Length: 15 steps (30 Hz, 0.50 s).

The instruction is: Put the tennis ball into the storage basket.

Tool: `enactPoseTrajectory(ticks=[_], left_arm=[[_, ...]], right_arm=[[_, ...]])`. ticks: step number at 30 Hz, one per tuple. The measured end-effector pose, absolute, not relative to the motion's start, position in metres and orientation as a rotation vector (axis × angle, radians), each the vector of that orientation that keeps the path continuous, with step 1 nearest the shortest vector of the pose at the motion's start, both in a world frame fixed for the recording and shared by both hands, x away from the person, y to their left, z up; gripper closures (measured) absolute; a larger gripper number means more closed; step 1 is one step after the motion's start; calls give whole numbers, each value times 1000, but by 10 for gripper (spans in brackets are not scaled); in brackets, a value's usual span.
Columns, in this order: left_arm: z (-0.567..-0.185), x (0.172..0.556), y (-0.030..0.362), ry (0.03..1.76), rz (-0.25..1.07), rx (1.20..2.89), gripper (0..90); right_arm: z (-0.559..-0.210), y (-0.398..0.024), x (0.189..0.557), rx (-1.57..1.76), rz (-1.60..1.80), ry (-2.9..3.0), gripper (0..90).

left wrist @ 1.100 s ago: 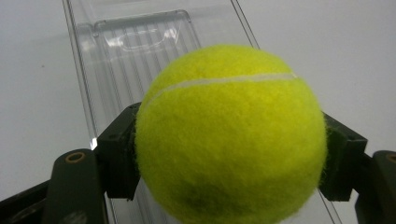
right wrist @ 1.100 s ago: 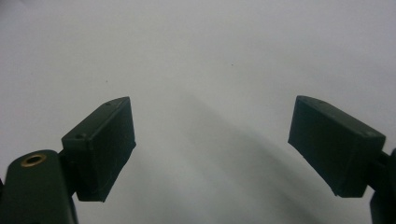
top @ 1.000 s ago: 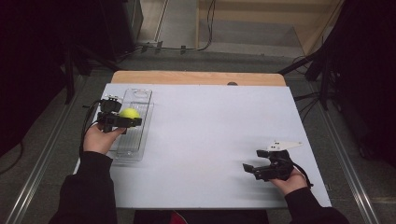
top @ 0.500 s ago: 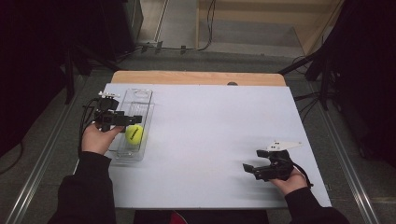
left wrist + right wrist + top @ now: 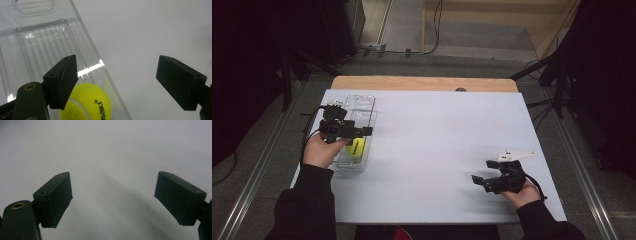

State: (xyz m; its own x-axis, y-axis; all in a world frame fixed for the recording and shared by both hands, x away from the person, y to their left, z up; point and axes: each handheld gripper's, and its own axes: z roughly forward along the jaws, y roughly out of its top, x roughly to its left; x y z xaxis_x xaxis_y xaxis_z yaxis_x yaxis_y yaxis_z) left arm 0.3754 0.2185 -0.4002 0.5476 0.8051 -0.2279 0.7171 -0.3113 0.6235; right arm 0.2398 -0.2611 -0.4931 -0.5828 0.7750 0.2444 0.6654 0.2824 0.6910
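The left gripper (image 5: 362, 131) is hovering with jaws apart, gripping nothing, having just been opening. The tennis ball (image 5: 355, 147) is lying in the clear tray (image 5: 362, 102), at nine o'clock on the table.

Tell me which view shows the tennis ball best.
The left gripper view: the tennis ball is close, its printed lettering readable, lying in the clear tray. The high view shows it small; the right gripper view faces bare table.

tennis ball (image 5: 356, 148): 1 | clear plastic tray (image 5: 362, 107): 1 | handheld grippers: 2, left gripper (image 5: 362, 131), right gripper (image 5: 477, 181) | white table (image 5: 447, 130): 1
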Motion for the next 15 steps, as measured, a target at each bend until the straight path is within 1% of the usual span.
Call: enactPoseTrajectory(ticks=[15], left_arm=[[-399,362,196,1090,64,2128,184]], right_arm=[[-493,-261,239,1354,1187,2400,127]])
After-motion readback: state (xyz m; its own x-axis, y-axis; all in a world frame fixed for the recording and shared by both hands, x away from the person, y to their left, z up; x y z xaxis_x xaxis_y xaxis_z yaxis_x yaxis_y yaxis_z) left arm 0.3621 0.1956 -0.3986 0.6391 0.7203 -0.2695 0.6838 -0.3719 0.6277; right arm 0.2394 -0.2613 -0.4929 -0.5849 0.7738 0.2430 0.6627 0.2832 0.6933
